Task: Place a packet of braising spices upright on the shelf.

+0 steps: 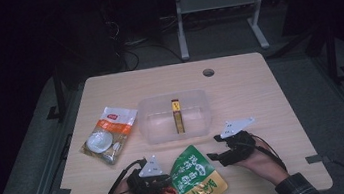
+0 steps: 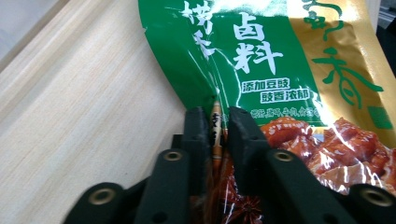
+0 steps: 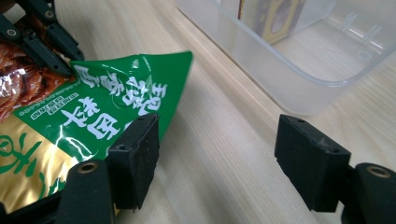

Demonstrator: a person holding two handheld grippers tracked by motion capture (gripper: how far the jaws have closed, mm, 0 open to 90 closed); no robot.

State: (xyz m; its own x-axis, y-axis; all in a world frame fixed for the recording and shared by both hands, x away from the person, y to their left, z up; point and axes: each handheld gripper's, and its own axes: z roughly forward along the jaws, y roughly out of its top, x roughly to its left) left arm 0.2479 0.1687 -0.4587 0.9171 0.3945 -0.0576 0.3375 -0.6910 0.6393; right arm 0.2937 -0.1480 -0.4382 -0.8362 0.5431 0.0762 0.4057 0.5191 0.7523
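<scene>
A green and gold seasoning pouch [image 1: 196, 173] lies at the table's near edge between my two hands. My left gripper [image 1: 165, 183] is shut on its left edge; in the left gripper view the two black jaws pinch a fold of the pouch [image 2: 261, 60] at my left gripper [image 2: 217, 128]. To the right of the pouch, my right gripper [image 1: 217, 157] rests on the table. In the right gripper view my right gripper [image 3: 219, 158] stands open, bare wood between its jaws, with the left jaw beside the pouch's green corner [image 3: 112, 100]. The left gripper [image 3: 42, 44] holds the pouch's far side there.
A clear plastic bin [image 1: 147, 125] sits mid-table with a narrow yellow box [image 1: 177, 116] inside; its wall [image 3: 261, 65] is just beyond my right gripper. A white and orange food packet [image 1: 109, 133] lies at the left. A cable hole [image 1: 208, 72] is near the far edge.
</scene>
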